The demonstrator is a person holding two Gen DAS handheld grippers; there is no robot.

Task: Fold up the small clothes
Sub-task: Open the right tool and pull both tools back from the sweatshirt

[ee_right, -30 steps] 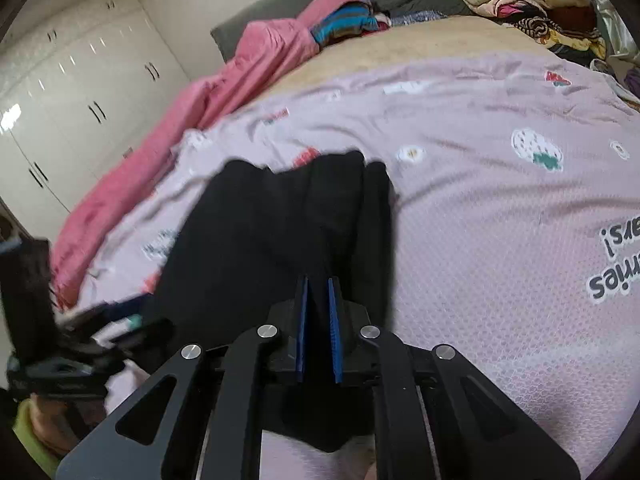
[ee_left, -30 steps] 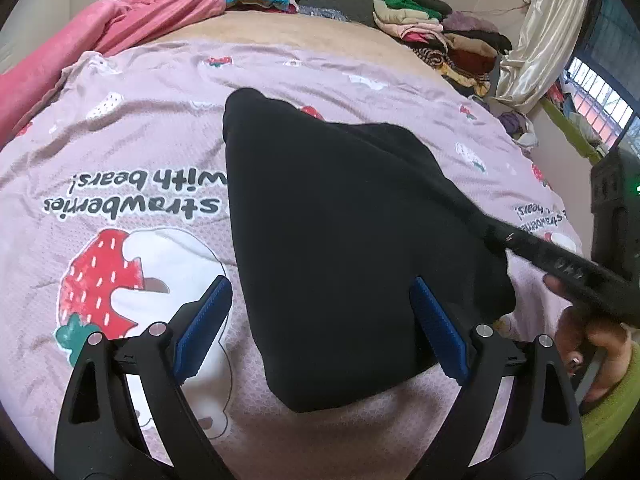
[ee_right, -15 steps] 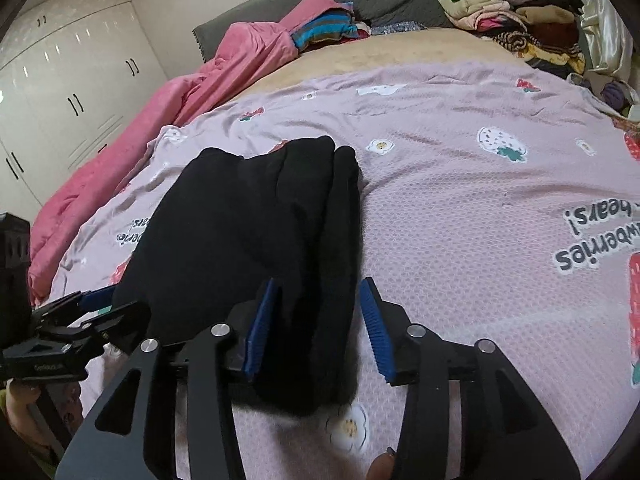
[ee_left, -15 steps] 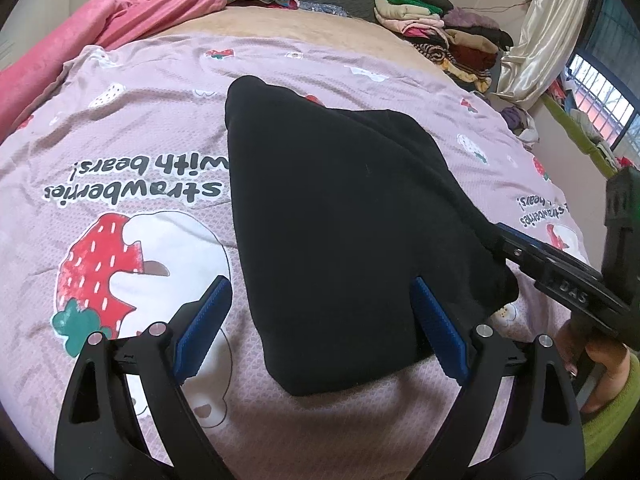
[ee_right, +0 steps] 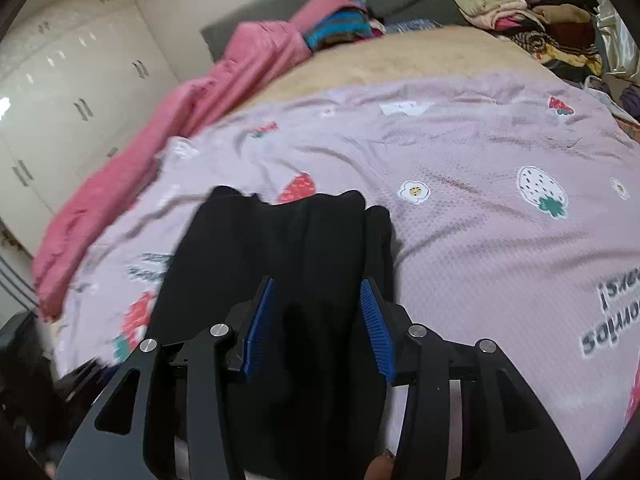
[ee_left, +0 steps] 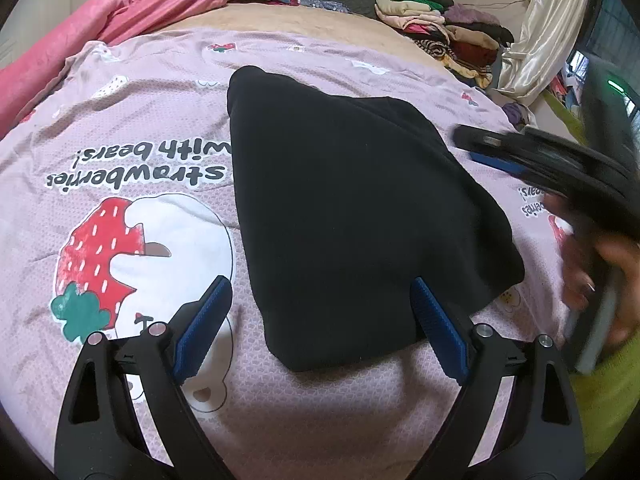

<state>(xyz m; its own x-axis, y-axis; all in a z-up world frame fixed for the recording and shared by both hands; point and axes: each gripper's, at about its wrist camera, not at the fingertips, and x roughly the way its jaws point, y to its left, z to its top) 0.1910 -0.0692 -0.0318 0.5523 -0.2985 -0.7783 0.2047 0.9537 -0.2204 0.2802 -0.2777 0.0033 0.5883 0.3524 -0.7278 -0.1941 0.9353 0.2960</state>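
A black folded garment (ee_left: 352, 208) lies flat on the pink strawberry bedspread (ee_left: 120, 128). My left gripper (ee_left: 320, 320) is open and empty, its blue pads on either side of the garment's near corner. My right gripper (ee_right: 316, 320) is open and empty above the garment's near end (ee_right: 288, 248). It also shows in the left wrist view (ee_left: 532, 156), blurred, at the garment's right side, lifted off the cloth.
A pink blanket (ee_left: 120, 12) lies along the bed's far left. A stack of folded clothes (ee_left: 440, 24) sits at the far right by a curtain (ee_left: 544, 28). White wardrobes (ee_right: 60, 92) stand beyond the bed.
My right gripper opened, let go of the garment's edge and rose away from it. The garment now lies flat. The left gripper has stayed in place.
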